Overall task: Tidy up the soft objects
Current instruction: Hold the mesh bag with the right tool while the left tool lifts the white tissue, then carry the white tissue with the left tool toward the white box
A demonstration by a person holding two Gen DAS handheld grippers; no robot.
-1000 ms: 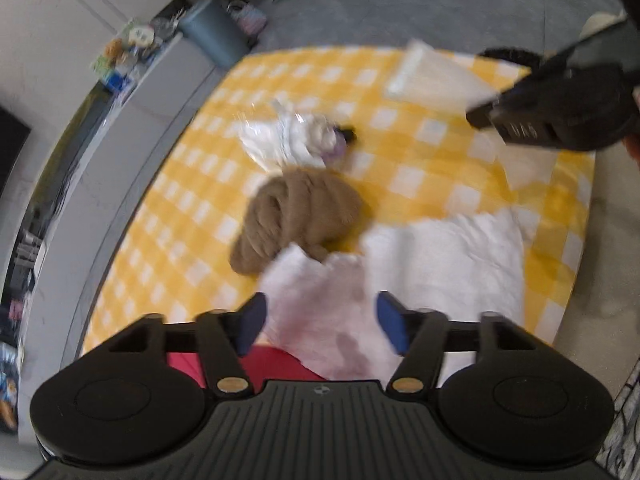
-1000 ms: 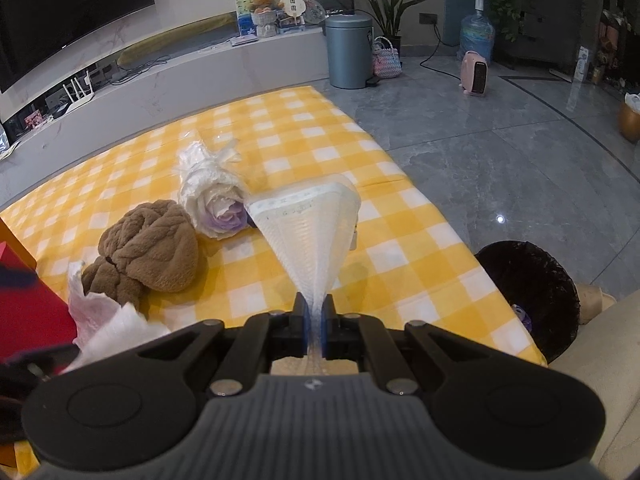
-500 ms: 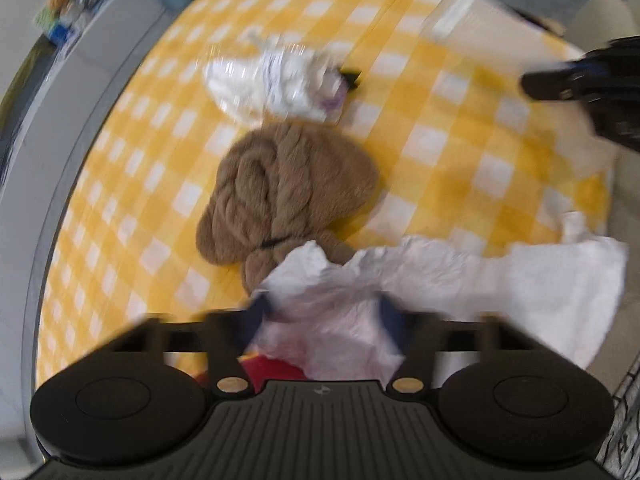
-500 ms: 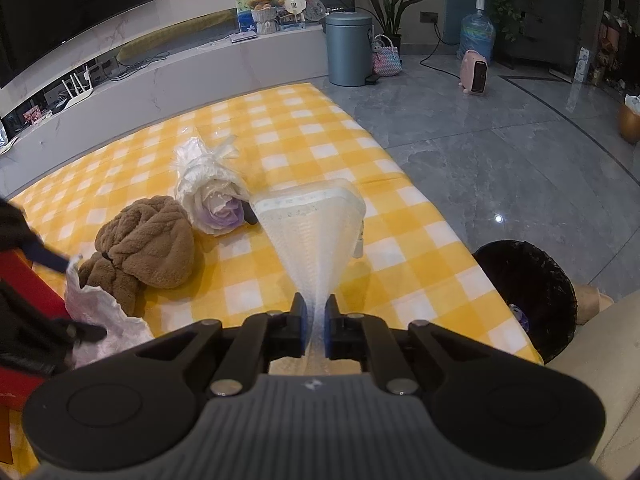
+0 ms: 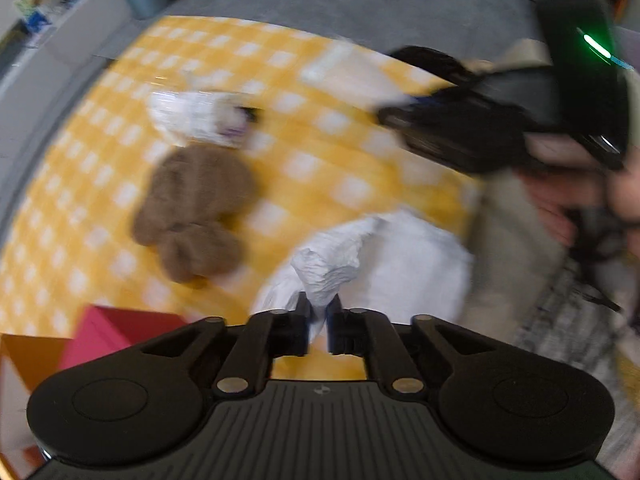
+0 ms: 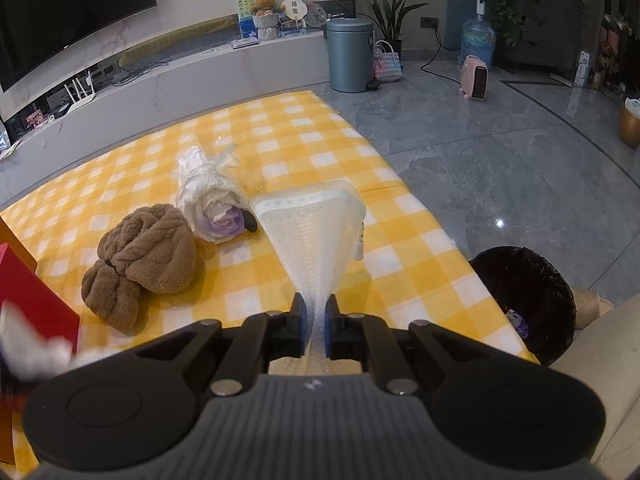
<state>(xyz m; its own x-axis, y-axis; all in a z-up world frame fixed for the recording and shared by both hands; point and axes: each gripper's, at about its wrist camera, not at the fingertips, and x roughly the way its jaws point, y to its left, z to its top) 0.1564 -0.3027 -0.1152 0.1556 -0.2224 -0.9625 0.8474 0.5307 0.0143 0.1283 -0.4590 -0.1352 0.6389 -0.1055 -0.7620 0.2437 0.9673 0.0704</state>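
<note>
My left gripper [image 5: 317,312] is shut on a crumpled white cloth [image 5: 384,256], which hangs over the table's near edge. My right gripper [image 6: 316,316] is shut on a clear bubble-wrap pouch [image 6: 312,224] that fans out over the table; this gripper also shows in the left wrist view [image 5: 460,132]. A brown knotted plush towel [image 6: 140,256] lies on the yellow checked tablecloth [image 6: 280,136]. Behind it lies a plastic-wrapped white and purple flower bundle [image 6: 212,208]. The left wrist view is motion-blurred.
A red box [image 6: 32,300] stands at the table's left edge, also in the left wrist view [image 5: 108,336]. A black waste bin [image 6: 524,296] sits on the floor right of the table. A grey bin [image 6: 348,56] and TV shelf stand beyond.
My left gripper went from open around the white cloth to shut on it and has lifted and pulled it back. My right gripper still holds the pouch, barely moved.
</note>
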